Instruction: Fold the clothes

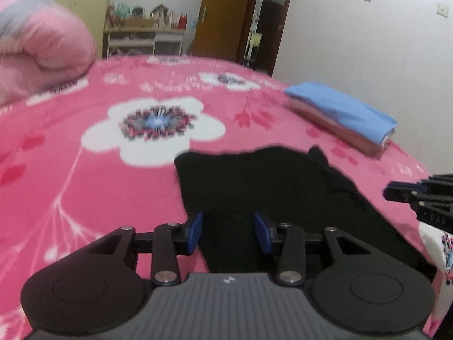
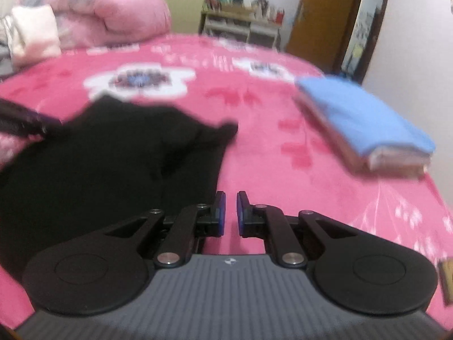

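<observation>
At the far left corner of the bed (image 1: 85, 204), which is covered with a pink fleece sheet printed with white flowers, lies a rolled pink and grey quilt (image 1: 39, 53), and in the right wrist view a cream bundle of cloth (image 2: 34, 34) rests against it. Next comes the left claw (image 1: 228, 232), its blue-padded fingers spread wide and holding nothing, hovering over the near part of a black garment (image 1: 269, 192) that lies spread on the sheet toward the bed's near edge. The garment's outline is uneven, with a pointed flap at its far right corner; whether it is laid out flat or has one fold in it cannot be told through the blur and the dark cloth. Just beside its right edge is the right claw (image 2: 228, 215), its fingers drawn near together with a narrow gap and nothing between them, over bare sheet. Further right, near the bed's right edge, a neat stack of folded clothes with a light blue piece on top (image 1: 342, 113) sits well apart from the black garment. By the look of it, that stack is finished work, while the black garment is not yet a tidy packet like it.
</observation>
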The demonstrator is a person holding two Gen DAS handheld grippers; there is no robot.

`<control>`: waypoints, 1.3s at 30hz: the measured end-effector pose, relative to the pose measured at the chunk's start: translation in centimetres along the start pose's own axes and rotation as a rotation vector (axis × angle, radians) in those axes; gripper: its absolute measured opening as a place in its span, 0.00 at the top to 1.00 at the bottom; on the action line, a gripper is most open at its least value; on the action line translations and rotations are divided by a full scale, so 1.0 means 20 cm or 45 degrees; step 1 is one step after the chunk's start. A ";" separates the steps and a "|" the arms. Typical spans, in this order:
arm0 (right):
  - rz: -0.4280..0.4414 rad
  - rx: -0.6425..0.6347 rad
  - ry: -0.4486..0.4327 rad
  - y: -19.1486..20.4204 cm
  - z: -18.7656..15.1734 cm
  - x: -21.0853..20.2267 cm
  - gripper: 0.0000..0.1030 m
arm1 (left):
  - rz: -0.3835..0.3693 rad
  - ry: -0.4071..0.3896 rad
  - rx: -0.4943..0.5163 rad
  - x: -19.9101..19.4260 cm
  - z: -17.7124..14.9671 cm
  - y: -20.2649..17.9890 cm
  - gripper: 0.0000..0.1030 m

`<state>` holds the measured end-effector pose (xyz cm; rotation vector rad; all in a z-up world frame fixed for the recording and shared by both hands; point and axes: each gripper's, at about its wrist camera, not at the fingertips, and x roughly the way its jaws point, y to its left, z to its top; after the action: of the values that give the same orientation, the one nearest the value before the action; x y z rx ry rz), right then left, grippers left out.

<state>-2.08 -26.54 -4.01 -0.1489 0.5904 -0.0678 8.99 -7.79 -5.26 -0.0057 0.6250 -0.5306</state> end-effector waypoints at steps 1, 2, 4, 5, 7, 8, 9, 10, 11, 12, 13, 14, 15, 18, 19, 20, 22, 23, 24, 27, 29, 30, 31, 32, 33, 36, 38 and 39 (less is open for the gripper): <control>0.043 0.009 -0.036 0.01 0.04 0.00 0.94 | -0.015 -0.010 0.008 0.01 0.02 -0.01 0.60; 0.103 0.019 -0.061 0.03 0.07 0.02 0.94 | -0.025 -0.013 0.017 0.03 0.03 -0.02 0.60; 0.222 0.000 -0.083 0.09 0.11 0.07 0.94 | -0.009 0.003 0.038 0.09 0.05 -0.03 0.60; 0.233 -0.027 -0.061 0.11 0.11 0.11 0.94 | 0.005 0.011 0.040 0.12 0.04 -0.03 0.60; 0.251 -0.083 -0.016 0.16 0.10 0.19 0.94 | 0.010 0.017 0.015 0.13 0.04 0.00 0.59; 0.212 -0.046 0.003 0.11 0.08 0.20 0.92 | 0.013 0.020 0.003 0.14 0.03 0.01 0.59; 0.171 -0.007 0.021 0.07 0.06 0.21 0.87 | 0.015 0.023 -0.009 0.15 0.03 0.02 0.59; 0.130 0.032 0.039 0.02 0.05 0.22 0.88 | 0.018 0.026 -0.021 0.15 0.02 0.04 0.59; 0.089 0.071 0.057 -0.02 0.03 0.22 0.88 | 0.020 0.030 -0.033 0.16 0.02 0.05 0.59; 0.048 0.109 0.075 -0.07 0.02 0.23 0.86 | 0.023 0.033 -0.045 0.17 0.02 0.06 0.59; 0.042 0.140 0.063 -0.11 0.02 0.22 0.86 | 0.025 0.036 -0.058 0.18 0.01 0.08 0.59; 0.049 0.169 0.047 -0.13 0.03 0.21 0.86 | 0.027 0.038 -0.065 0.18 0.01 0.08 0.58; 0.065 0.191 0.031 -0.15 0.04 0.21 0.86 | 0.027 0.037 -0.065 0.18 0.01 0.08 0.58; 0.174 0.277 -0.033 -0.17 0.08 0.21 0.86 | 0.023 0.036 -0.071 0.18 0.01 0.09 0.58; 0.233 0.298 -0.056 -0.18 0.11 0.24 0.86 | 0.025 0.036 -0.073 0.18 0.01 0.09 0.57; 0.309 0.315 -0.074 -0.17 0.12 0.27 0.86 | 0.027 0.036 -0.075 0.18 0.01 0.09 0.57; 0.392 0.300 -0.074 -0.15 0.15 0.36 0.85 | 0.052 0.029 -0.070 0.18 0.02 0.09 0.57; 0.389 0.307 -0.064 -0.16 0.14 0.38 0.85 | 0.067 0.024 -0.066 0.17 0.03 0.09 0.57; 0.385 0.316 -0.054 -0.17 0.14 0.41 0.85 | 0.085 0.014 -0.060 0.16 0.04 0.09 0.57; 0.378 0.501 -0.058 -0.28 0.10 0.45 0.85 | 0.066 -0.047 -0.046 0.12 0.11 0.09 0.55; 0.438 0.627 -0.084 -0.37 0.07 0.47 0.85 | 0.005 -0.056 0.001 0.14 0.17 0.04 0.51; 0.475 0.676 -0.092 -0.40 0.06 0.47 0.85 | -0.014 -0.058 0.035 0.16 0.21 0.01 0.51; 0.512 0.724 -0.099 -0.43 0.05 0.48 0.84 | -0.015 -0.055 0.074 0.19 0.23 -0.03 0.51; 0.550 0.739 -0.105 -0.44 0.05 0.48 0.83 | -0.018 -0.048 0.112 0.22 0.26 -0.06 0.51; 0.589 0.752 -0.111 -0.44 0.05 0.49 0.82 | -0.018 -0.042 0.140 0.26 0.27 -0.09 0.51; 0.713 0.743 -0.077 -0.44 0.09 0.52 0.80 | 0.005 -0.010 0.160 0.38 0.29 -0.12 0.51; 0.737 0.704 -0.037 -0.43 0.13 0.56 0.80 | 0.027 0.028 0.148 0.45 0.27 -0.12 0.51; 0.735 0.680 -0.021 -0.42 0.14 0.58 0.80 | 0.033 0.040 0.137 0.46 0.26 -0.11 0.52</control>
<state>8.90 -35.80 -6.60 0.5396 0.5621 0.3345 17.12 -14.95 -5.77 0.1121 0.6257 -0.5396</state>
